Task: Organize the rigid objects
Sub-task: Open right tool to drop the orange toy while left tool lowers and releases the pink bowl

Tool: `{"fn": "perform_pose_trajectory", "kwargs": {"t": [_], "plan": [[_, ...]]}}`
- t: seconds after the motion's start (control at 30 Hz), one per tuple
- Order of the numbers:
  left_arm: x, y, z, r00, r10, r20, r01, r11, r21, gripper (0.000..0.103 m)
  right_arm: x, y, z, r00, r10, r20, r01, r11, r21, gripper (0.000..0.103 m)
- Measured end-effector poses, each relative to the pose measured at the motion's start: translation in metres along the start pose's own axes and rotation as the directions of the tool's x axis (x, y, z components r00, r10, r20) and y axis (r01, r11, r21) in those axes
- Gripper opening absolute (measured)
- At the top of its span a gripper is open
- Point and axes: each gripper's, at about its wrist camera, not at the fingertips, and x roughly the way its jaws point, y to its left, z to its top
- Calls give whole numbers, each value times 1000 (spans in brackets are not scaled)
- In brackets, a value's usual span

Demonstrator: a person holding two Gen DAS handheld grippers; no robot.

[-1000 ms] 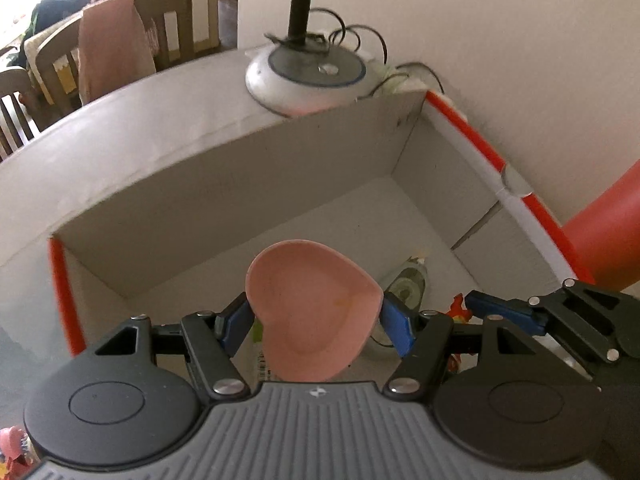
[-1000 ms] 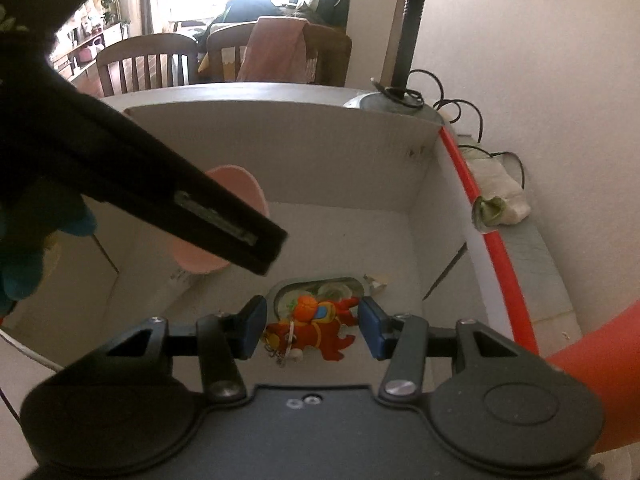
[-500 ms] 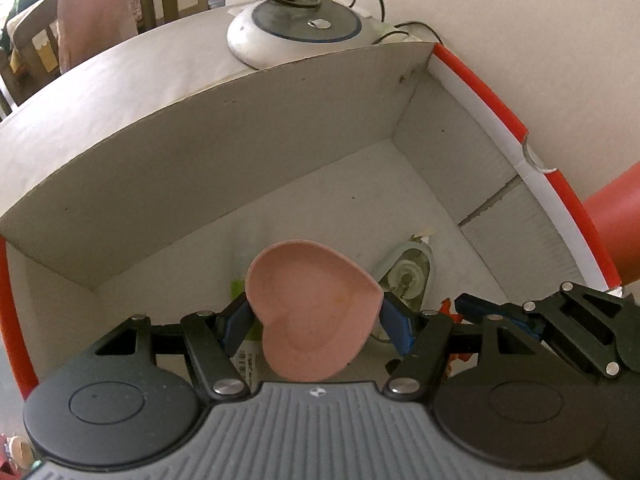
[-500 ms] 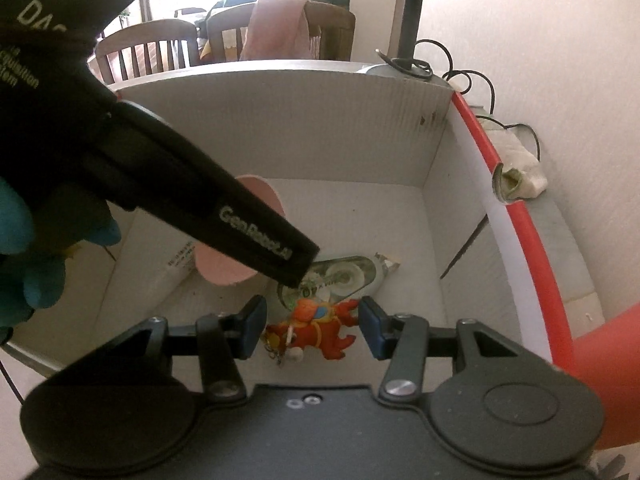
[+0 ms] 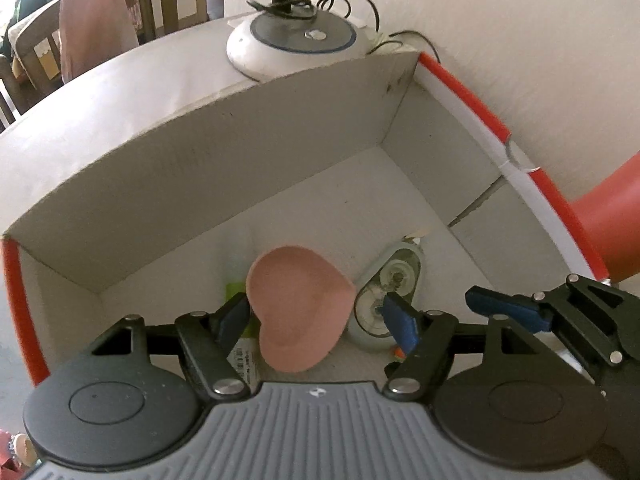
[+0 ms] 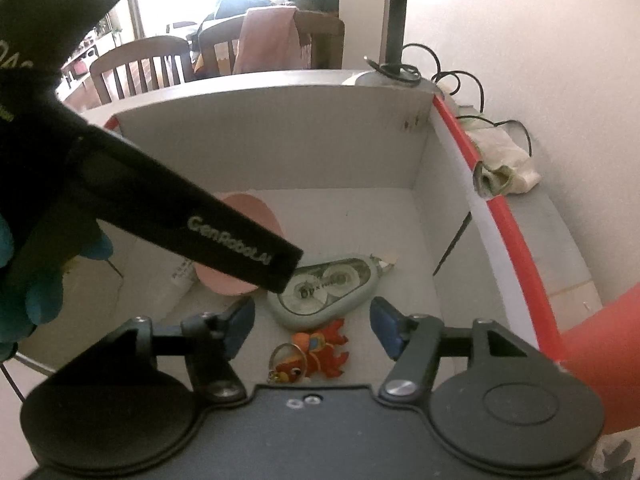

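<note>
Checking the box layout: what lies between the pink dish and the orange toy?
The tape dispenser, flat on the box floor, between the pink dish and the orange toy; the right wrist view shows it.

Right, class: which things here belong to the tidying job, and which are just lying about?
Job:
- box
- pink heart dish
- tape dispenser
- red toy keyring
- tube
- left gripper, right gripper, both open

Lying about:
- lamp base
- cables
- chairs
- crumpled cloth
</note>
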Motion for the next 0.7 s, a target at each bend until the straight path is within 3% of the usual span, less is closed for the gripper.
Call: {"fn": "perform_pose_trajectory", "kwargs": {"t": [0.2, 0.47, 0.7], "plan": [[-26, 3, -6, 999, -8, 51, 7, 1000, 12, 73, -13, 5, 1, 1000, 5, 21, -5, 1000, 16, 65], [-64, 7, -16, 992, -23, 121, 20, 1000, 23, 73, -37, 17, 3, 998, -16, 63, 13, 999, 46, 77], [-102, 15, -30, 982, -32, 184, 29, 999, 20, 73, -62, 32, 5, 994, -23, 111, 15, 997, 76, 80]]}}
